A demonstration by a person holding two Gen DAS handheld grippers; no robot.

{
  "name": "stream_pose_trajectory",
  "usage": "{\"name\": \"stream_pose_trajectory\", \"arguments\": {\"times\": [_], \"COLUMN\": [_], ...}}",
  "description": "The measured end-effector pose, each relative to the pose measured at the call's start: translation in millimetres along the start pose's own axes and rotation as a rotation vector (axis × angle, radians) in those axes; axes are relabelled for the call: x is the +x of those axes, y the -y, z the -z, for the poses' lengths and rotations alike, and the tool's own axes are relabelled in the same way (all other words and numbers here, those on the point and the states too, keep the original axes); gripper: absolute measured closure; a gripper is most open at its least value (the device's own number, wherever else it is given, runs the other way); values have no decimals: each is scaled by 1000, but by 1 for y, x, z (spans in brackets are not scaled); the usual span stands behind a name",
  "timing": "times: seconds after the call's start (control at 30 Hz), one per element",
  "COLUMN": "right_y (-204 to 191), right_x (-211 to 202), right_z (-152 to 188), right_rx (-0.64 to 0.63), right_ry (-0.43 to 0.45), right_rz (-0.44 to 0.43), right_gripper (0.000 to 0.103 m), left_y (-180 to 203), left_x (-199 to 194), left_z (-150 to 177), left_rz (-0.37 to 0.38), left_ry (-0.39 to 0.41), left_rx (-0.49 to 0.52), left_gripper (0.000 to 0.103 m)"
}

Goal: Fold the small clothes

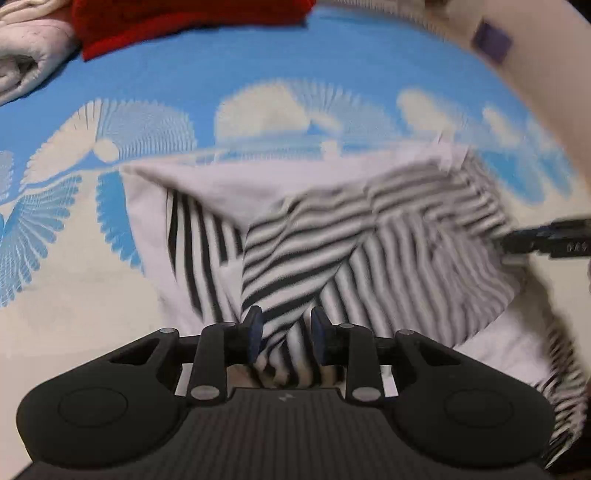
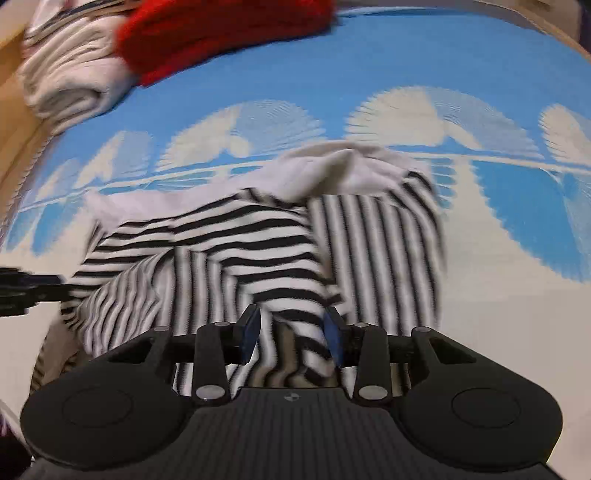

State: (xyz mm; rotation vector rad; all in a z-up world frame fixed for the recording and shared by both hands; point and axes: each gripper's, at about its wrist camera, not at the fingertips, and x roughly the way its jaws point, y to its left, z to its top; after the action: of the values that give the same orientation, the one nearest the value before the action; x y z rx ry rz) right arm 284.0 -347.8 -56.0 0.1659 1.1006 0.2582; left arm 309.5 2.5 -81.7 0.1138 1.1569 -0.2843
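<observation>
A black-and-white striped garment [image 1: 332,236] is spread on a bed covered by a blue-and-cream patterned sheet [image 1: 258,74], and it is gripped at two points along its near edge so that this edge can, it is judged, be lifted and carried over the rest in a fold. In the left wrist view, the left gripper [image 1: 286,338] is seen with a bunched pleat of striped cloth pinched between its jaws; in the right wrist view, the right gripper [image 2: 291,338] is seen with a similar gathered fold clenched between its jaws. The two holds are set apart along the same edge, presumably so that the cloth is kept stretched and does not sag in the middle. The garment is shown crumpled rather than flat: stripes run in several directions where layers overlap, and a plain white part lies at the far side. Much of it is blurred. Beyond the garment, a red cloth [image 2: 221,33] and a rolled cream blanket [image 2: 66,77] lie against the far edge of the bed.
</observation>
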Motion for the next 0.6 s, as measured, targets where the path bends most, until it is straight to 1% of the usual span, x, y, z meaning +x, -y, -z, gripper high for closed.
{"name": "stream_pose_trajectory", "arguments": {"times": [0.03, 0.07, 0.1, 0.13, 0.17, 0.23, 0.3, 0.33, 0.4, 0.43, 0.53, 0.6], "right_y": [-1, 0, 3, 9, 14, 15, 8, 5, -4, -10, -26, -32], "right_x": [8, 18, 28, 33, 33, 19, -8, -18, -42, -53, -91, -121], "right_z": [3, 8, 13, 16, 17, 12, 7, 5, 6, 7, 17, 27], "right_rx": [-18, -30, -29, -7, 20, 50, 38, 35, 22, 4, -54, -74], "right_ry": [-36, -83, -135, -165, -164, -113, -19, 15, 82, 110, 178, 242], "right_rz": [34, 82, 132, 152, 140, 127, 108, 94, 58, 43, 18, 23], "right_gripper": [63, 63, 62, 61, 61, 61, 61, 61, 61, 61, 61, 61], "left_y": [1, 1, -1, -4, -5, -6, -6, -7, -4, -1, 14, 26], "left_x": [11, 18, 21, 16, 6, -21, -49, -62, -87, -100, -146, -173], "left_z": [5, 9, 13, 14, 13, 15, 22, 27, 40, 47, 72, 95], "left_rz": [-54, -88, -88, -78, -74, -69, -82, -80, -56, -59, -68, -71], "left_ry": [-53, -97, -108, -89, -54, 44, 145, 184, 236, 259, 345, 380], "left_rx": [19, 28, 21, 5, -11, -38, -84, -112, -153, -160, -137, -120], "left_gripper": [71, 69, 69, 69, 69, 66, 57, 57, 57, 57, 57, 57]}}
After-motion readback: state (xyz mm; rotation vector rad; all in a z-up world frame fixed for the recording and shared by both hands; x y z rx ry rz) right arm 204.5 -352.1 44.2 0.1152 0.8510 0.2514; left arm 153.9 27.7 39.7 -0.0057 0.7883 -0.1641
